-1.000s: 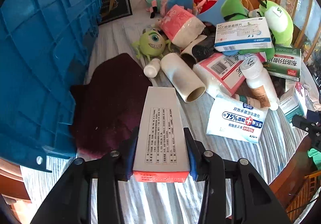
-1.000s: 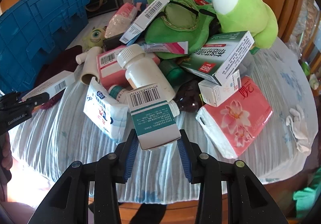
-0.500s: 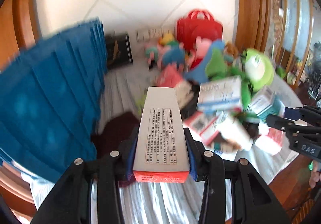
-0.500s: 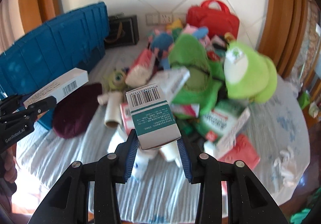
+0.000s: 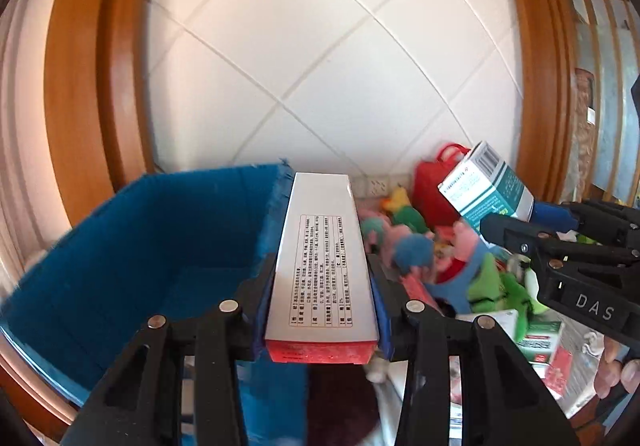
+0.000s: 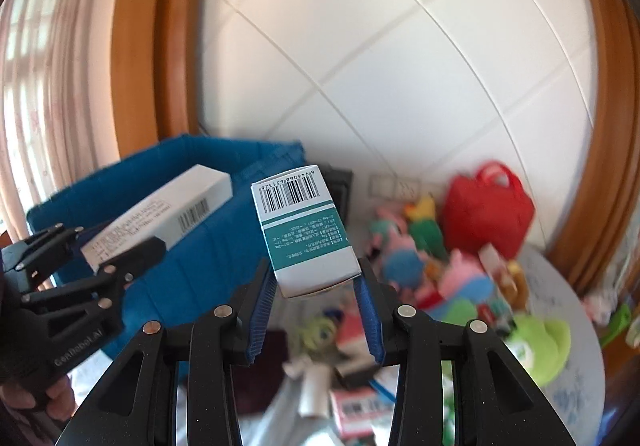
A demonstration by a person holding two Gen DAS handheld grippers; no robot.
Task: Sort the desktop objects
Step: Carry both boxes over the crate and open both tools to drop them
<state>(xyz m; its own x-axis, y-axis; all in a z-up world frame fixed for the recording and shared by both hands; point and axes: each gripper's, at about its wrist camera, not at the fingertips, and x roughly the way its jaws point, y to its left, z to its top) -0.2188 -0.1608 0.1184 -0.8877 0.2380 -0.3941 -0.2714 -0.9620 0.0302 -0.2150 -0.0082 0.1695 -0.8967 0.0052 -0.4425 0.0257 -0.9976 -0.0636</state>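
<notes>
A: What has the left gripper [image 5: 322, 310] got?

B: A long white box with a red end [image 5: 322, 266]. Both blue-padded fingers [image 5: 262, 306] press on its long sides near the red end, so they are partly closed and clamped on it. The box sticks out forward, its far end over the rim of the blue crate [image 5: 132, 246].

A: And the right gripper [image 6: 316, 306]?

B: It holds a teal-and-white medicine box [image 6: 306, 234], barcode panel facing up and away. The fingers [image 6: 262, 310] grip its lower end, about as narrowly parted as the left ones. In the left wrist view the same box [image 5: 486, 186] shows at the right, tilted, with the other gripper's black frame behind it.

A: Where is the crate?

B: At the left edge of the surface, against the wooden frame and the tiled wall [image 5: 320, 66]. Its inside is bare as far as I can see.

A: The rest of the things?

B: Blurred, but a heap of plush toys [image 6: 432, 266], a red bag [image 6: 490, 214] at the back by the wall, a green plush [image 6: 540, 342] toward the right edge, and boxes and tubes near the front. A hand [image 6: 24, 398] shows on the left gripper's handle.
</notes>
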